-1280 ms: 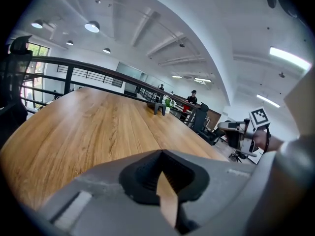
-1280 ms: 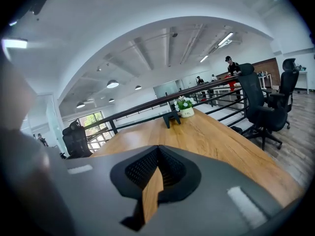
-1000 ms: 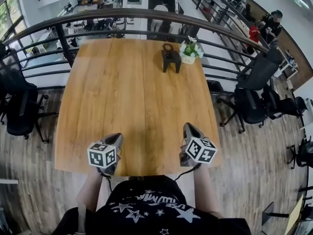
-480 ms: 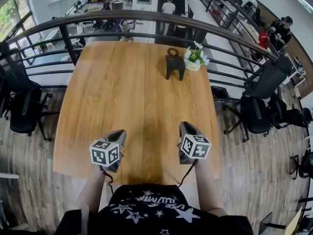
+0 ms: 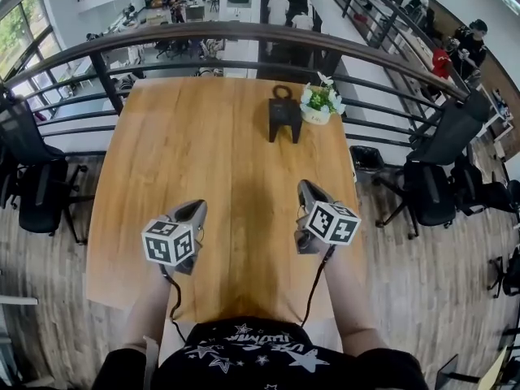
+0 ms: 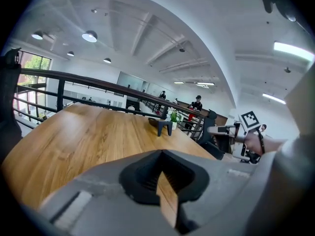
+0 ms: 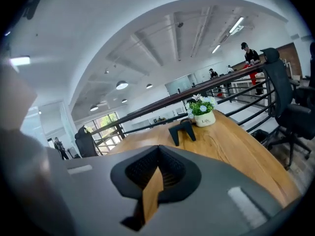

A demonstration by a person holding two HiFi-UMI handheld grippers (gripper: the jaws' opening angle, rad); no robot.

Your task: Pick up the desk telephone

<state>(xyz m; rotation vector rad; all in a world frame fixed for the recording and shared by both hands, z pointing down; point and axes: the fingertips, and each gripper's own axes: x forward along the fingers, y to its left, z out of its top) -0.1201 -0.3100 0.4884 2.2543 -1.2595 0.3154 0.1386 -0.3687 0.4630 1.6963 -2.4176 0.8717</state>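
Left gripper (image 5: 195, 207): I held it shut, empty | right gripper (image 5: 305, 188): shut, empty | desk telephone (image 5: 283, 114): stood far across the table (image 5: 195, 145), left of the flowerpot (image 5: 315, 114)

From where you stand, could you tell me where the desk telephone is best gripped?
Probably grip the desk telephone across its narrow upper body, just under its top ring, coming from the near left: it stands upright on splayed feet, and the flower pot sits close on its right.

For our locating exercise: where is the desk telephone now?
In the head view, the desk telephone stands at the far right of the table, left of the potted plant.
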